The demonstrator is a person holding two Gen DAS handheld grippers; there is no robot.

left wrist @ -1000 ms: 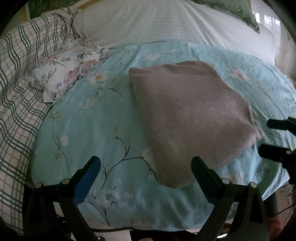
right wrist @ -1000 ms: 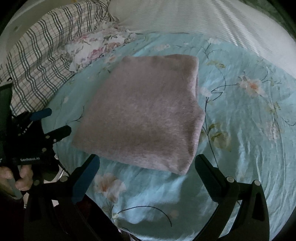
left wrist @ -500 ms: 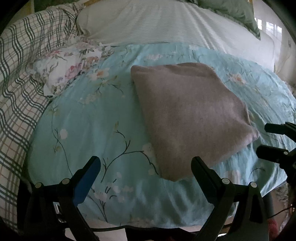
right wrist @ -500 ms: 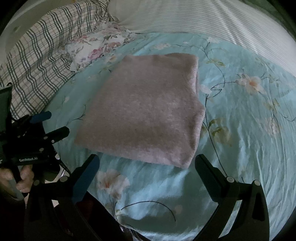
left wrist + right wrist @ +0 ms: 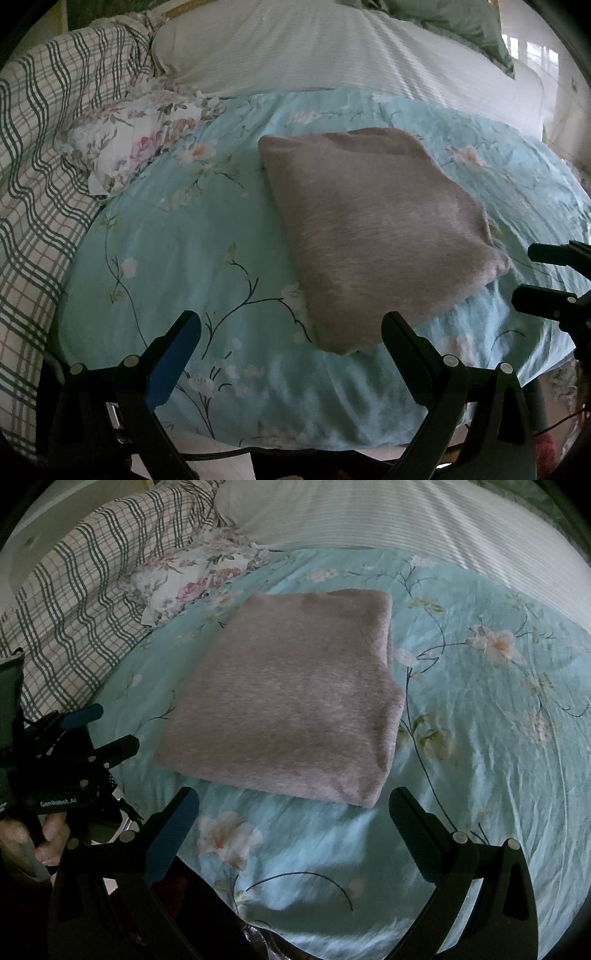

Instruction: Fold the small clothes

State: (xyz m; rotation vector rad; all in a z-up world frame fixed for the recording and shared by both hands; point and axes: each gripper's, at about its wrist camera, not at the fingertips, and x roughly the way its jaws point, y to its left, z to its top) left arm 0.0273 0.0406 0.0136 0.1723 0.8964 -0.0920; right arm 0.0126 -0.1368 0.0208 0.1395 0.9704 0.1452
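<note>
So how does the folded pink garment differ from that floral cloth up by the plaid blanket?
The folded pink garment is plain and fuzzy; the floral cloth is white with a flower print. The garment is folded into a neat flat rectangle, while the floral cloth lies crumpled. The garment sits mid-way on the blue floral sheet; the cloth lies at its edge against the plaid blanket. Neither is held by a hand-held gripper.

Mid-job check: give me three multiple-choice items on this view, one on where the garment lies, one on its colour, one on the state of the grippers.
1. The garment lies on:
A. the blue floral cover
B. the plaid blanket
C. the striped sheet

2. Its colour:
A. green
B. mauve-grey
C. white

3. The grippers are:
A. both shut on it
B. one open, one shut
C. both open, off it

Answers: 1 A, the cover shows all round it. 2 B, plain mauve-grey knit. 3 C, the left gripper and right gripper have spread jaws and hold nothing.
</note>
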